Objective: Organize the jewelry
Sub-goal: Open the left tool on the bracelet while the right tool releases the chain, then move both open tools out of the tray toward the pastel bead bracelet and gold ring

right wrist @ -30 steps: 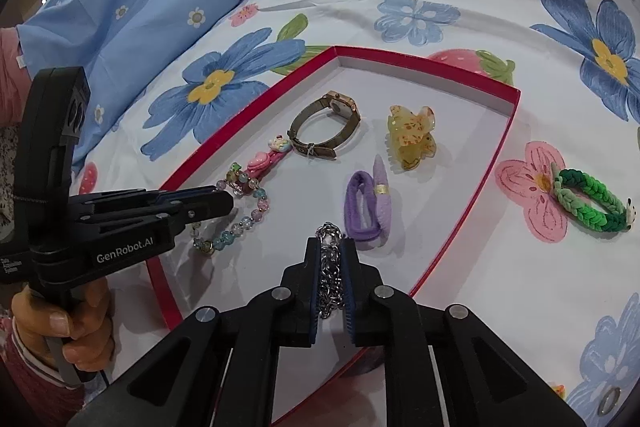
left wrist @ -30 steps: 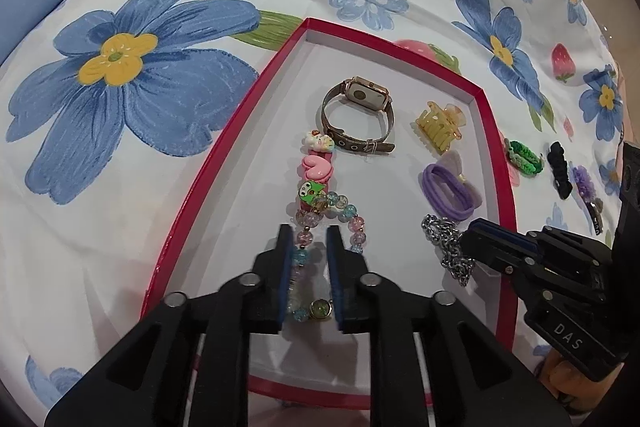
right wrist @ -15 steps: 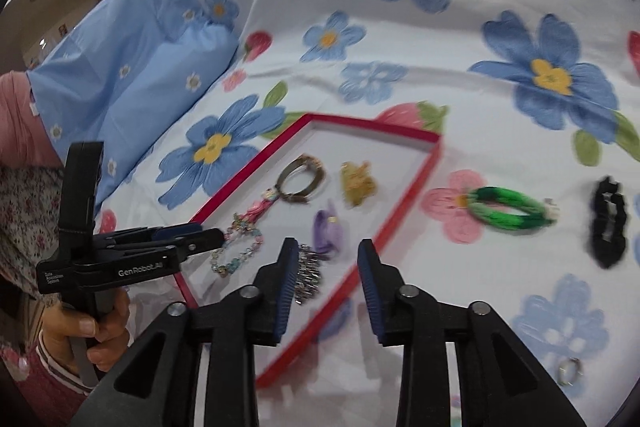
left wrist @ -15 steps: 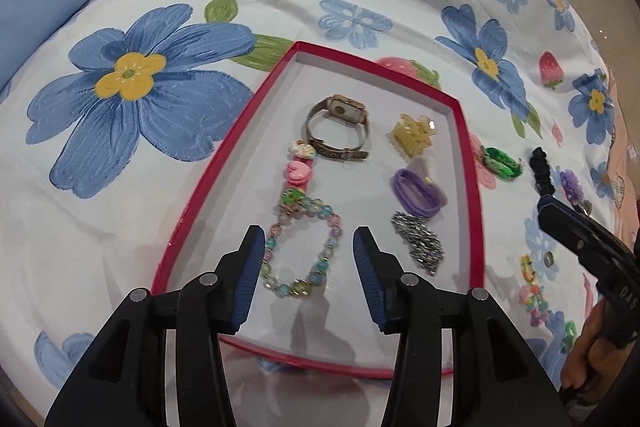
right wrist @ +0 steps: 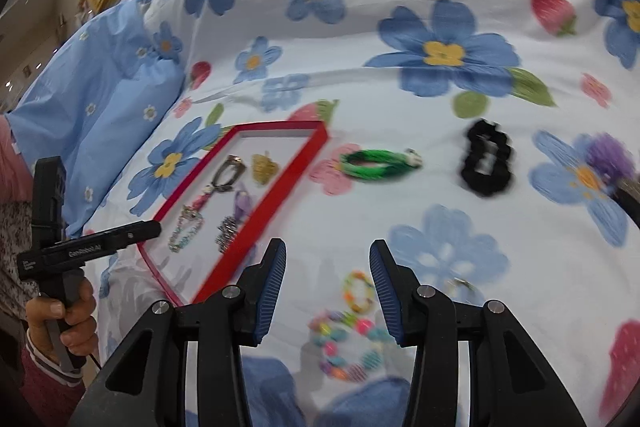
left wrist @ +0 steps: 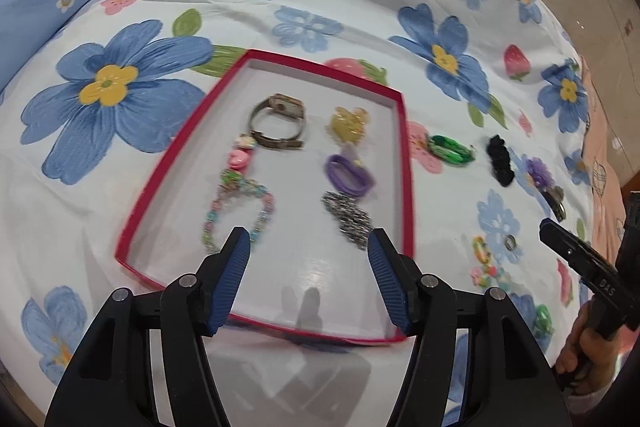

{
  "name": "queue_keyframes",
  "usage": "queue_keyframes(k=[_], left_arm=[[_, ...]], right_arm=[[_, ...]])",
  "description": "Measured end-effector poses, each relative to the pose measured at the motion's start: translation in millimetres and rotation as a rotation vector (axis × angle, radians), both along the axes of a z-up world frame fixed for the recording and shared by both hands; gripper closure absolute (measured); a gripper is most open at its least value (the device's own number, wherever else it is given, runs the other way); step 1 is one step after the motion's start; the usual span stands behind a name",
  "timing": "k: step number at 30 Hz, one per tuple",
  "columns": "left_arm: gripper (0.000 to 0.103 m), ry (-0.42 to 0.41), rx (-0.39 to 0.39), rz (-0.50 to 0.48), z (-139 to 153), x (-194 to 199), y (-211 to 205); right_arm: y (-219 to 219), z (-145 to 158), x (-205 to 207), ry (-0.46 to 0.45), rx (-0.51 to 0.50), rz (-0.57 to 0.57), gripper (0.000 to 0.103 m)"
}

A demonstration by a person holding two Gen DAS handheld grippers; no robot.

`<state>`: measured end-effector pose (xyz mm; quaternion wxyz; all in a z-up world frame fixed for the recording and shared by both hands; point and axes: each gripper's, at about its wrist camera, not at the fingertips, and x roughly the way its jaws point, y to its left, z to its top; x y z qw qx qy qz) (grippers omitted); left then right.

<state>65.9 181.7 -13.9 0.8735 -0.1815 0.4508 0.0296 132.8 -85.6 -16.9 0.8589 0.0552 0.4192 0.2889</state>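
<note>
On the bed covered by a white sheet printed with blue flowers [left wrist: 120, 99], a shallow red-rimmed cardboard tray [left wrist: 404, 163] held six pieces. A brown-strapped wristwatch [left wrist: 280, 123] and a yellow claw clip [left wrist: 348, 123] lay toward its far edge. A pastel beaded bracelet with pink charms [left wrist: 236, 195], a purple hair tie [left wrist: 348, 175] and a silver chain [left wrist: 348, 217] lay nearer. The left gripper [left wrist: 308, 267] hung over the tray's near edge. Its jaws had just been opening and were parted with nothing between them. The right gripper [right wrist: 328, 287] was released too, its jaws also just opened. It hung over a multicoloured bead bracelet [right wrist: 348, 347] and a small pastel ring-shaped band [right wrist: 358, 291] on the sheet beside the tray. A green braided bracelet [right wrist: 376, 165] and a black scrunchie [right wrist: 486, 159] lay farther out on the sheet.
</note>
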Motion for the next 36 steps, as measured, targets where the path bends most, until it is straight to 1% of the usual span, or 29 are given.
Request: queue_keyframes(k=[11, 20, 27, 36], left_arm=[[0.041, -0.005, 0.007, -0.112, 7, 0, -52], [0.04, 0.007, 0.009, -0.181, 3, 1, -86], [0.04, 0.019, 0.014, -0.215, 1, 3, -102], [0.04, 0.043, 0.029, -0.29, -5, 11, -129]], right_arm=[[-65, -6, -23, 0.012, -0.011, -0.109, 0.057], [-101, -16, -37, 0.034, -0.015, -0.166, 0.057], [-111, -22, -43, 0.045, -0.015, -0.175, 0.057], [-100, -30, -38, 0.058, -0.021, -0.143, 0.057]])
